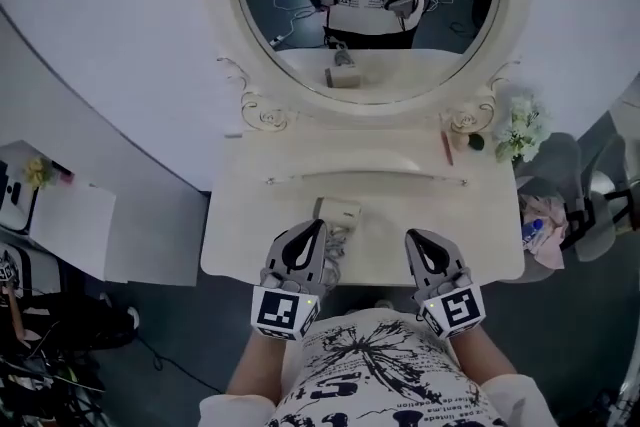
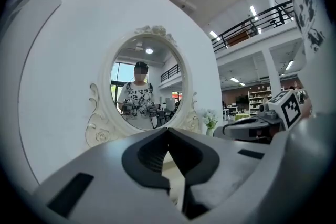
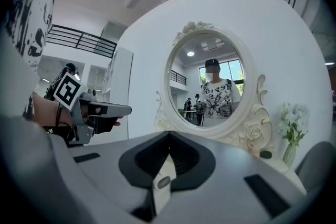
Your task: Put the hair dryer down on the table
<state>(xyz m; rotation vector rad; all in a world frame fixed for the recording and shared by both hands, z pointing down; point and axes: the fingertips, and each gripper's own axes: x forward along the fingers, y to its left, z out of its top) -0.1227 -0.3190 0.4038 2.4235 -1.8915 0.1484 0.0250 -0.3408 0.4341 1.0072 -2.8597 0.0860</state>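
The cream dressing table (image 1: 480,235) carries an oval mirror (image 1: 290,25) at its back edge. Over the front edge hover the left gripper (image 1: 320,225) and right gripper (image 1: 411,236), each closed (jaw tips meeting, nothing gripped). The hair dryer (image 1: 340,212) lies near the front edge, just beside the left tips.

Cream table (image 1: 240,215) with a big oval mirror (image 1: 300,15) against a round white wall (image 1: 120,35), dark grey floor (image 1: 190,335) below, white flowers (image 1: 522,127) at the side, long ceiling lights (image 2: 254,10) near a black balcony rail (image 2: 257,21).
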